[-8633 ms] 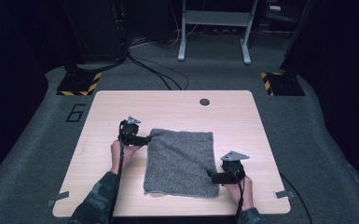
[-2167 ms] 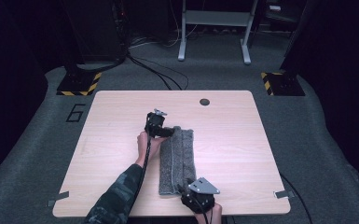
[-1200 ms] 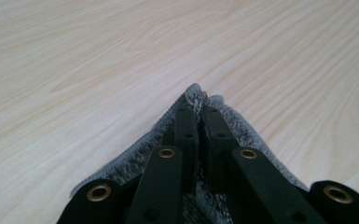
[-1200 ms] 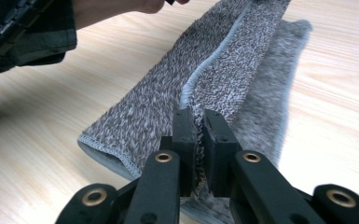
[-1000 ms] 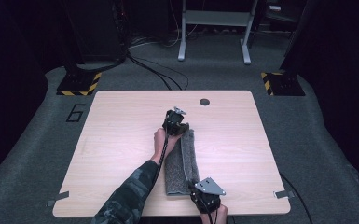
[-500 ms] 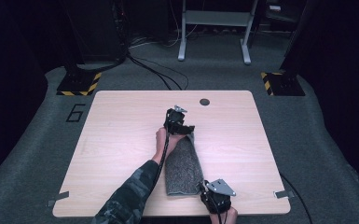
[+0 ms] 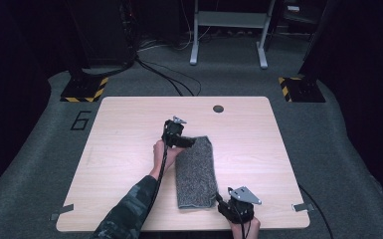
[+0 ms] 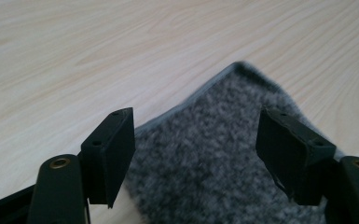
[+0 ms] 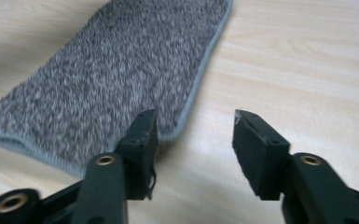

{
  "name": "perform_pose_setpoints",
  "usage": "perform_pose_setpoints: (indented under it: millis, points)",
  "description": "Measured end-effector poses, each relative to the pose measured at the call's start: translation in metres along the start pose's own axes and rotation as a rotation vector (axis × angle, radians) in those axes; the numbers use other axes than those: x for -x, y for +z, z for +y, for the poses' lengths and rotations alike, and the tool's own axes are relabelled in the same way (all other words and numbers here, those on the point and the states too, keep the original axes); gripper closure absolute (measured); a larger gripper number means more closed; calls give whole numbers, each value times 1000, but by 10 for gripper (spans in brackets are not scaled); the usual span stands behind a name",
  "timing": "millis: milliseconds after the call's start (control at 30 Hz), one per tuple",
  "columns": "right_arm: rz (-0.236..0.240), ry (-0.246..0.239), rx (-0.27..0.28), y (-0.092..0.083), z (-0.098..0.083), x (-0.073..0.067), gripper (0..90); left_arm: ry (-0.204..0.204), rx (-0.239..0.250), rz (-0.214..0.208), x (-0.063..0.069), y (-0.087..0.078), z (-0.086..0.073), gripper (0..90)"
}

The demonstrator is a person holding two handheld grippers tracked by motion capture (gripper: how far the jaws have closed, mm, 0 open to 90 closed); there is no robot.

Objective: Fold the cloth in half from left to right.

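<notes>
I am folding the grey towel on the worktop, and the step in hand is the release after a fold. The towel lies as a long narrow strip in the middle of the worktop, its far end pointing toward the small dark hole near the back edge.

My left tool is at the far end of the towel, on the side away from the hole. Its jaws have just been opening and stand well apart; the corner of the towel lies flat between them, but the pads do not press it. My right tool is at the near end of the towel, just beside its hemmed corner. Its jaws also have just been opening, about half wide, and nothing is between them; one jaw is just at the edge of the cloth.

To do this well, I think I should draw both tools straight back, away from the towel, low and slow, so no pad catches the pile and drags a corner open. The near end looks a little wider than the far end, so the edges may need a small correction before the next fold.
</notes>
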State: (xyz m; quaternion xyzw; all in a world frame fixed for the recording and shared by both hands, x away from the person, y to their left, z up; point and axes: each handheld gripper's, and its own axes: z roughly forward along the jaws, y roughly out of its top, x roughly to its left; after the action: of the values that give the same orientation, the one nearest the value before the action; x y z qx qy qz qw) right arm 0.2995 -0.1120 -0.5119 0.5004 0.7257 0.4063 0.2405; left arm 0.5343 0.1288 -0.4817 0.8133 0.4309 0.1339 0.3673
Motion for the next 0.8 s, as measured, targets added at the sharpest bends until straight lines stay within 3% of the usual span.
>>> perform_pose_setpoints:
  millis: [167, 400, 600, 667, 700, 800]
  points:
    - [56, -26, -42, 23, 22, 9, 368, -21, -12, 3, -12, -3, -12, 254]
    - [94, -83, -108, 63, 54, 23, 237, -45, -23, 5, -26, -5, -23, 226]
    - [136, -101, -152, 95, 78, 34, 217, -65, -16, 8, -30, -3, -27, 193]
    - [129, -109, -165, 104, 87, 37, 221, -72, -20, 6, -32, -2, -27, 191]
    - [147, -104, -162, 110, 92, 40, 227, -69, -19, 8, -32, -2, -27, 189]
    - [139, -99, -160, 122, 104, 43, 229, -78, -17, 10, -35, -1, -27, 186]
